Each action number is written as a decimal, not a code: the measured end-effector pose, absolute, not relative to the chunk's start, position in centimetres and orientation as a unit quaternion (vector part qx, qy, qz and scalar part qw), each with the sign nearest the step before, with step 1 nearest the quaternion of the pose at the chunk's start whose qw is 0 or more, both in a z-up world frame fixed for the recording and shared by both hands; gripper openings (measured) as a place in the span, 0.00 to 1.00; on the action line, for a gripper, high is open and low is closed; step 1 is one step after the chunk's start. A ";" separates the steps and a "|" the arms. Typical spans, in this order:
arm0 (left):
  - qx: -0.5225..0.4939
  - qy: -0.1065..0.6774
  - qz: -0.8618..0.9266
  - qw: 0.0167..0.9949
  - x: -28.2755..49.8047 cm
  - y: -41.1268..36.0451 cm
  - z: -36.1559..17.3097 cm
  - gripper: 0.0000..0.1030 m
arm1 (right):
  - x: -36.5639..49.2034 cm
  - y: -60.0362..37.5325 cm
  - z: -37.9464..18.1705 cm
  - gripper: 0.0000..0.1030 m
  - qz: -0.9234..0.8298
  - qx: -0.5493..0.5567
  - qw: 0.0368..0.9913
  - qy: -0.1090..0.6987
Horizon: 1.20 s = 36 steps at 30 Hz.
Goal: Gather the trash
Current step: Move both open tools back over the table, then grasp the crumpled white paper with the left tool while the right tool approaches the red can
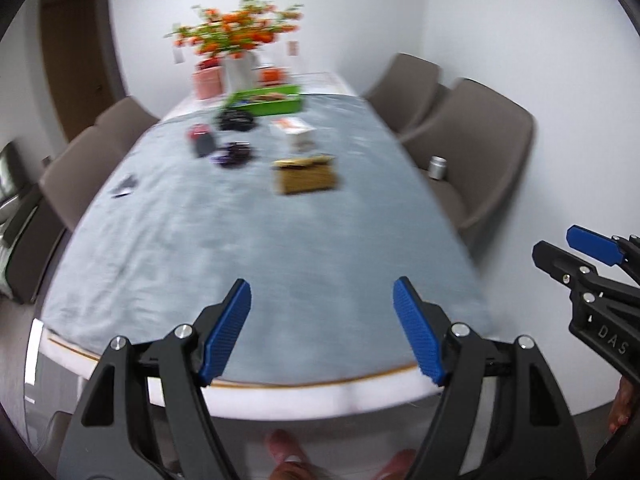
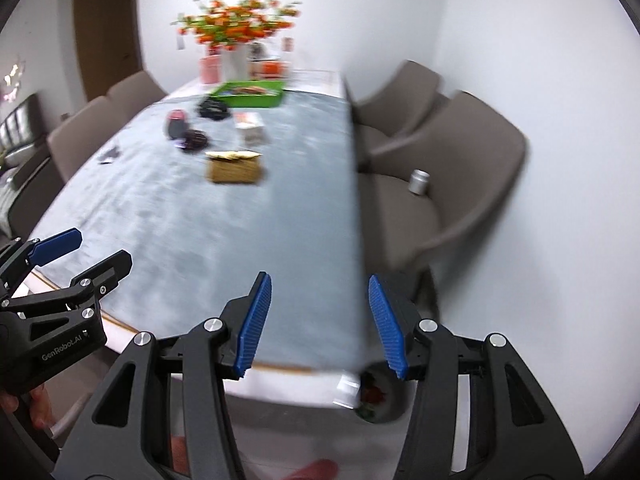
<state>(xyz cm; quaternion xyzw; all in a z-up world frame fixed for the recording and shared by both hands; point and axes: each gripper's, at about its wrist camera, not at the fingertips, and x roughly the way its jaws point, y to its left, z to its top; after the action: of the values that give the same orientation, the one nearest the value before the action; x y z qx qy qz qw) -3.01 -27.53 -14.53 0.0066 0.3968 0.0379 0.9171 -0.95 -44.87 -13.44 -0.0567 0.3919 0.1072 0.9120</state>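
Observation:
Both views are motion-blurred. A long table (image 1: 168,264) (image 2: 192,240) under a grey-blue cloth carries scattered litter far off: a brown-gold box (image 1: 306,176) (image 2: 234,168), a white carton (image 1: 298,132) (image 2: 251,126), dark crumpled wrappers (image 1: 234,154) (image 2: 194,140), a dark red packet (image 1: 202,140) (image 2: 176,122) and a small scrap (image 1: 124,186) (image 2: 109,154). My left gripper (image 1: 322,328) (image 2: 102,250) hovers open and empty over the near table edge. To its right my right gripper (image 2: 320,320) (image 1: 568,246) is also open, holding nothing.
At the far end stand a green tray (image 1: 276,102) (image 2: 252,94), a white vase of orange flowers (image 1: 240,68) (image 2: 236,60) and a pink pot (image 1: 207,82). Brown chairs (image 1: 480,152) (image 2: 448,184) line both sides; one holds a silver can (image 1: 437,168) (image 2: 419,181). A bin (image 2: 378,398) sits below the table corner.

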 end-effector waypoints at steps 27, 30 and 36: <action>-0.041 0.379 0.202 0.902 5.1 2.1 -13.3 0.72 | 11.2 -13.3 -12.0 0.48 0.292 -0.125 0.874 0.367; -0.043 0.380 0.201 0.902 6.8 3.3 -13.6 0.72 | 13.5 -11.8 -12.4 0.48 0.293 -0.131 0.873 0.367; -0.037 0.384 0.189 0.903 11.7 7.0 -14.5 0.72 | 17.8 -8.9 -13.3 0.48 0.281 -0.129 0.874 0.374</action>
<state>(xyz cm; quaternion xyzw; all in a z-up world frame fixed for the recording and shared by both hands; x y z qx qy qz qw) 11.68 7.04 -14.46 -0.0371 0.3841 0.1892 0.9029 17.78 -8.89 -13.35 -0.1291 0.3736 0.2812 0.8745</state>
